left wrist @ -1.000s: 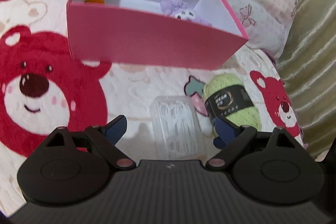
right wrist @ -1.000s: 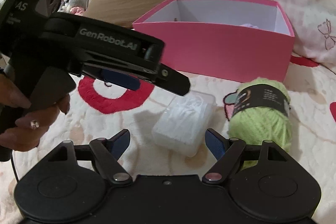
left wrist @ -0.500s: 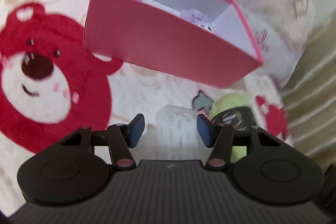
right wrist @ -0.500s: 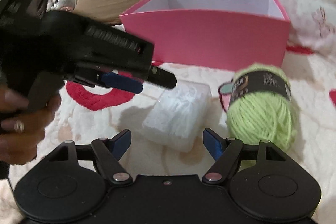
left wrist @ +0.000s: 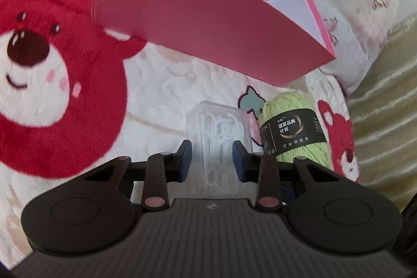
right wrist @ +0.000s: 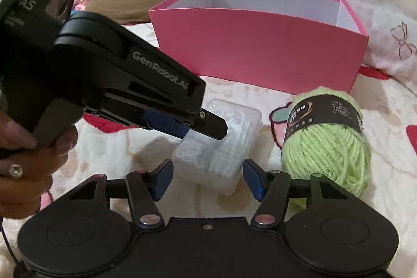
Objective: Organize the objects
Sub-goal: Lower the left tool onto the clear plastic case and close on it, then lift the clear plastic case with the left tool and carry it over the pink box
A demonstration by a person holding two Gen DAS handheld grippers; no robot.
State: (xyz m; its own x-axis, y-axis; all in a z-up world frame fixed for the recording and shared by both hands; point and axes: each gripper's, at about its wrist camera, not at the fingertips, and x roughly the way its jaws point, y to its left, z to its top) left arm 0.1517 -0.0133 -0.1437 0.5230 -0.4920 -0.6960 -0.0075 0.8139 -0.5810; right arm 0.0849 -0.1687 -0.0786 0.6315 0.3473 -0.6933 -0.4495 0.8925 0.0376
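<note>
- Bed (left wrist: 161, 85) under everything — plush white blanket with red bear print, soft and uneven footing for anything set down.
- Pink box (right wrist: 255, 54) at the back, open top, white inside; a pale purple item barely visible within from the left wrist view. Probable destination, judging by the task.
- Green yarn ball (right wrist: 325, 145) with black paper band, lying just right of the clear case, near the box front. Soft, light, squashy — best taken across the banded middle.
- Clear plastic case (right wrist: 221, 142) of thin white pieces, lying flat on the blanket in front of the box. Likely light, rigid, smooth-walled and slippery; long sides the place to pinch, firmly but without cracking the shell.
- Left gripper (left wrist: 211, 160) — jaws narrowed down to the case's two long sides, pads at or almost on the plastic; contact not certain, case resting on the blanket.
- Right gripper (right wrist: 208, 179) — jaws spread wide, holding nothing, hovering just short of the case's near end.
</note>
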